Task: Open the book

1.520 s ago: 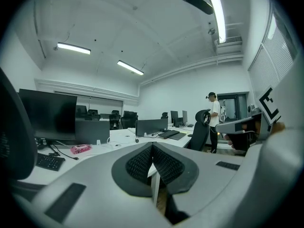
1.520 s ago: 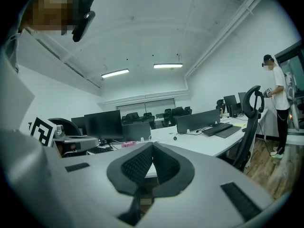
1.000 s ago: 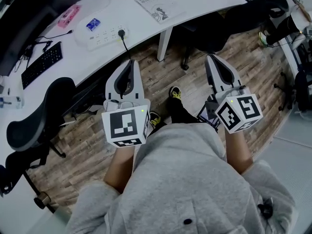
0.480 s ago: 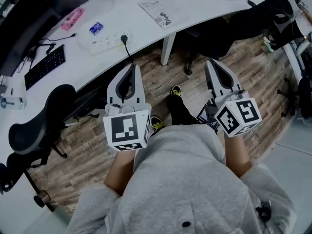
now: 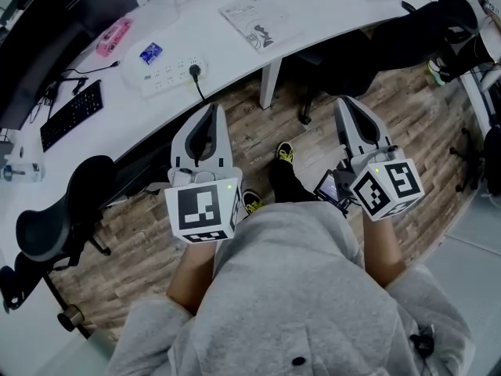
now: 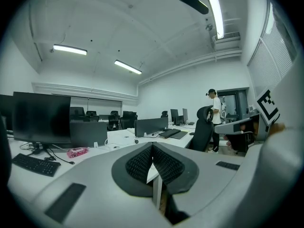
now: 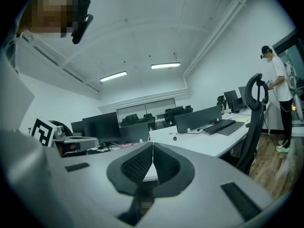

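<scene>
The book [image 5: 254, 14], a thin booklet with a drawing on its cover, lies closed on the white desk [image 5: 313, 6] at the top of the head view. Both grippers hang over the wooden floor, well short of the desk. My left gripper [image 5: 209, 108] points at the desk's edge with its jaws shut and nothing between them; in its own view my left gripper [image 6: 152, 145] shows the ribbed pads meeting. My right gripper [image 5: 345, 101] is likewise shut and empty, the pads closed in the view of my right gripper [image 7: 153, 144].
On the desk lie a white power strip [image 5: 168, 73], a blue packet [image 5: 150, 53], a pink object [image 5: 112, 36] and a black keyboard [image 5: 70, 114]. Black office chairs stand at the left [image 5: 55, 225] and upper right [image 5: 407, 30]. A desk leg [image 5: 268, 84] stands ahead. A person [image 6: 216, 113] stands far off.
Both grippers have moved a little forward towards the desk, and the desk edge sits slightly nearer in the head view. Both jaws stayed shut.
</scene>
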`<state>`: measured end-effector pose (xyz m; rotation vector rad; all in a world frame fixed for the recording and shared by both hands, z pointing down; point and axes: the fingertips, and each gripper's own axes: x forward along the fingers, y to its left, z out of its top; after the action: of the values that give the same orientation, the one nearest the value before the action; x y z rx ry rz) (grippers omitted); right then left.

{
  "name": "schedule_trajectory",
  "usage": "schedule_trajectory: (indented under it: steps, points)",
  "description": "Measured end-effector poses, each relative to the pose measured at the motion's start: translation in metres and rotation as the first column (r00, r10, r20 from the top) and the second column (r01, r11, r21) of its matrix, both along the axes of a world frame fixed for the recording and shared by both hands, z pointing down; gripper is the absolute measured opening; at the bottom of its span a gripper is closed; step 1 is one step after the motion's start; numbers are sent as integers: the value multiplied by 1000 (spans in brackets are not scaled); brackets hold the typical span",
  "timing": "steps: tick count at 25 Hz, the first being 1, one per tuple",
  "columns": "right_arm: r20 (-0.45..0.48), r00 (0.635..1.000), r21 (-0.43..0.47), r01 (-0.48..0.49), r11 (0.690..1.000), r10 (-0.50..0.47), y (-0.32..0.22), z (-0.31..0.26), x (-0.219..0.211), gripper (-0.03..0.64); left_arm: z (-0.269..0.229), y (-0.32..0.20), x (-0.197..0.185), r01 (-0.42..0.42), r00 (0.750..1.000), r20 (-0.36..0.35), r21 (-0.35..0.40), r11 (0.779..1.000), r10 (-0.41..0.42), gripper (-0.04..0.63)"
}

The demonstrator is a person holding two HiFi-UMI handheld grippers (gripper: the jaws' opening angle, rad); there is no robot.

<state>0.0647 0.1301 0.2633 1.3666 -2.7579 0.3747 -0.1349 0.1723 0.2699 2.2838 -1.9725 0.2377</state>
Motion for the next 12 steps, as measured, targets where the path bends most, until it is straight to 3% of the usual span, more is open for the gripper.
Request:
schedule_trajectory:
  steps: [12]
  points:
    - [-14,1000,-46,20,999,-20,-69,14,6,26,10,-74,11,1,1000,7,-50,999,0,9]
